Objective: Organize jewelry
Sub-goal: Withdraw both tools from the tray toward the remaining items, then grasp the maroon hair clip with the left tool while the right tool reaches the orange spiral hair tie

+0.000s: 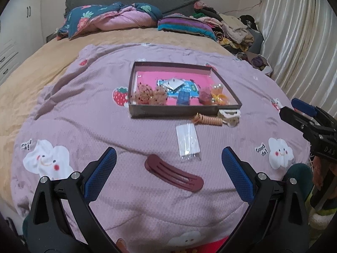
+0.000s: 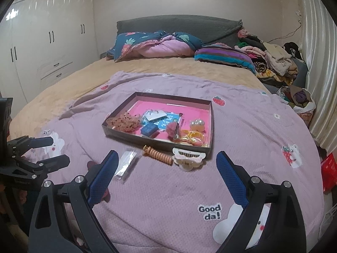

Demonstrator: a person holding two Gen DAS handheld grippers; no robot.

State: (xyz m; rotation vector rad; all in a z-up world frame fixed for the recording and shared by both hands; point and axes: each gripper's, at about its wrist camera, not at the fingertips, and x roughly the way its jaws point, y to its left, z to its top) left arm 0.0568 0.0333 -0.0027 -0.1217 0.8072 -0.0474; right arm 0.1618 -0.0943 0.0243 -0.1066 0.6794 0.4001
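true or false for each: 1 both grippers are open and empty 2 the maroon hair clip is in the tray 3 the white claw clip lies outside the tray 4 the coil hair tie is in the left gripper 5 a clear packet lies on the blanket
1. Left gripper and right gripper are open and empty. True.
2. The maroon hair clip is in the tray. False: it lies on the blanket, near the left gripper.
3. The white claw clip lies outside the tray. True.
4. The coil hair tie is in the left gripper. False: it lies on the blanket beside the tray.
5. A clear packet lies on the blanket. True.
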